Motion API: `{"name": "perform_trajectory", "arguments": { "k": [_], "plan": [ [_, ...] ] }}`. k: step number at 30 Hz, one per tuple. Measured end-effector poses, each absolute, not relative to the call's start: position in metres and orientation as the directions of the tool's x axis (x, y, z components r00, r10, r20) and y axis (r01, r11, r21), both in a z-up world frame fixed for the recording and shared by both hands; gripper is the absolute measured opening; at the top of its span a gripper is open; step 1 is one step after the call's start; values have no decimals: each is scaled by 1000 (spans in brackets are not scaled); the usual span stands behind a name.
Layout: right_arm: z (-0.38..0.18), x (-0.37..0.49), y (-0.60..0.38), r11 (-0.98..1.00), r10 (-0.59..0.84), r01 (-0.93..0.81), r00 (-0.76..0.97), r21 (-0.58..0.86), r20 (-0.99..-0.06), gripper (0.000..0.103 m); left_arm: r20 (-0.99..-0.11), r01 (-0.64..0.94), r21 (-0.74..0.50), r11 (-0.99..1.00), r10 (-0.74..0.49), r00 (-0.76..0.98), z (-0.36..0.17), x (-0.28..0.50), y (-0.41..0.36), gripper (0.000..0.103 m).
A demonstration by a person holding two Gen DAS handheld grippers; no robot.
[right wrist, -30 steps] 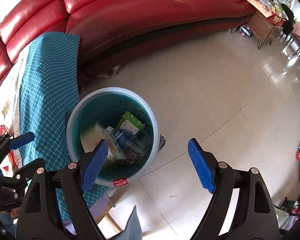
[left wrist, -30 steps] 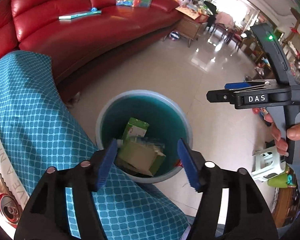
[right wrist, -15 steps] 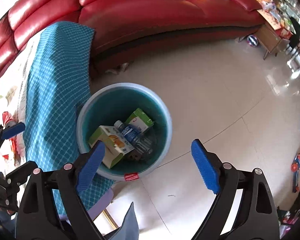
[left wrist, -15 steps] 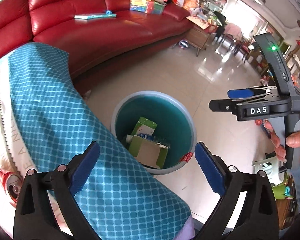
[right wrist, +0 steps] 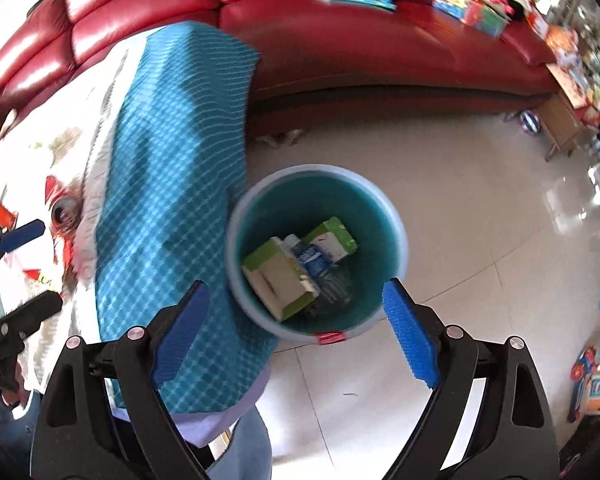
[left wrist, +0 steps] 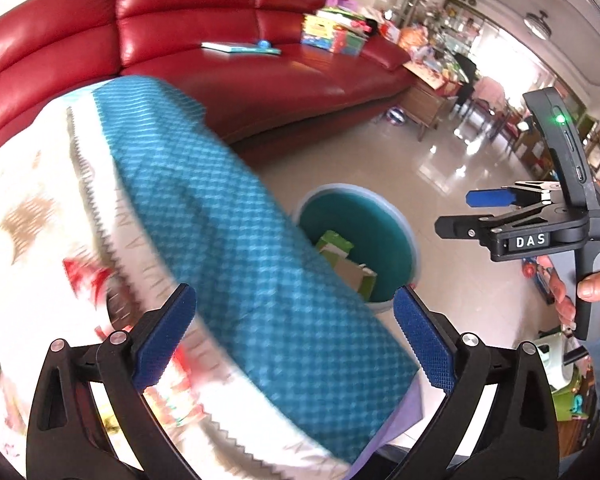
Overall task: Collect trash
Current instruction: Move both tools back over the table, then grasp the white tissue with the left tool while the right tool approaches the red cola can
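Both grippers empty w/ jaws apart, left gripper (left wrist: 294, 336) over the tablecloth (left wrist: 236, 240), right gripper (right wrist: 296, 336) above the bin (right wrist: 236, 248) holding cartons & a bottle at frame centre; next, I'd swing toward the can (right wrist: 62, 212) mid-left, approaching slowly, jaws wide.

Glossy tiled floor (right wrist: 440, 200) carries teal bin (right wrist: 396, 236); beside it, table under teal checked cloth (right wrist: 172, 208).

One bin (right wrist: 396, 216), two cartons (right wrist: 280, 280), one bottle (right wrist: 316, 264), one can (right wrist: 62, 213)
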State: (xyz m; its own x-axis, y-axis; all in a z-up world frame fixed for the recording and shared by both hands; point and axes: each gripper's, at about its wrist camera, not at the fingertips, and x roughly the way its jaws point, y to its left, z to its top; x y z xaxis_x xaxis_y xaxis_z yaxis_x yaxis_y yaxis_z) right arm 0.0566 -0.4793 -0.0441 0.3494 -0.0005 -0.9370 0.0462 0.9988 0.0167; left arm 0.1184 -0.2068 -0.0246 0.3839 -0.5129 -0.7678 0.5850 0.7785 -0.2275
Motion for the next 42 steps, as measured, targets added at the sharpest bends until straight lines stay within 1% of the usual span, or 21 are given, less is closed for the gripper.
{"name": "perform_trajectory", "arguments": {
  "k": [8, 12, 18, 22, 28, 33, 38, 41, 42],
  "plan": [
    [-48, 67, -401, 996, 35, -93, 330, 5, -943, 84, -770, 472, -234, 850, -459, 444, -32, 113, -111, 99],
    [-58, 75, -363, 987, 53, -162, 302, 4, -952, 84, -794, 401, -222, 889, -404, 455, -46, 115, -64, 99],
    [-69, 87, -330, 978, 74, -209, 271, 16, -960, 84, -816, 319, -226, 920, -358, 453, -63, 128, -19, 99],
    [-77, 95, -320, 976, 85, -216, 251, 30, -964, 84, -830, 317, -198, 928, -330, 449, -71, 141, -15, 99],
    [-90, 108, -320, 978, 91, -202, 221, 46, -971, 84, -858, 354, -136, 925, -289, 425, -89, 164, -34, 99],
    [-103, 119, -322, 981, 99, -181, 194, 63, -976, 84, -865, 361, -125, 924, -280, 417, -100, 177, -38, 99],
    [-111, 129, -317, 980, 98, -186, 181, 63, -979, 84, -870, 385, -39, 922, -221, 441, -108, 171, -48, 92],
    [-112, 131, -316, 980, 105, -186, 179, 71, -978, 84, -863, 373, -22, 928, -206, 462, -109, 170, -48, 83],
    [-113, 131, -315, 980, 106, -187, 179, 71, -978, 84, -860, 365, -16, 931, -199, 470, -109, 170, -46, 78]
  ]
}}
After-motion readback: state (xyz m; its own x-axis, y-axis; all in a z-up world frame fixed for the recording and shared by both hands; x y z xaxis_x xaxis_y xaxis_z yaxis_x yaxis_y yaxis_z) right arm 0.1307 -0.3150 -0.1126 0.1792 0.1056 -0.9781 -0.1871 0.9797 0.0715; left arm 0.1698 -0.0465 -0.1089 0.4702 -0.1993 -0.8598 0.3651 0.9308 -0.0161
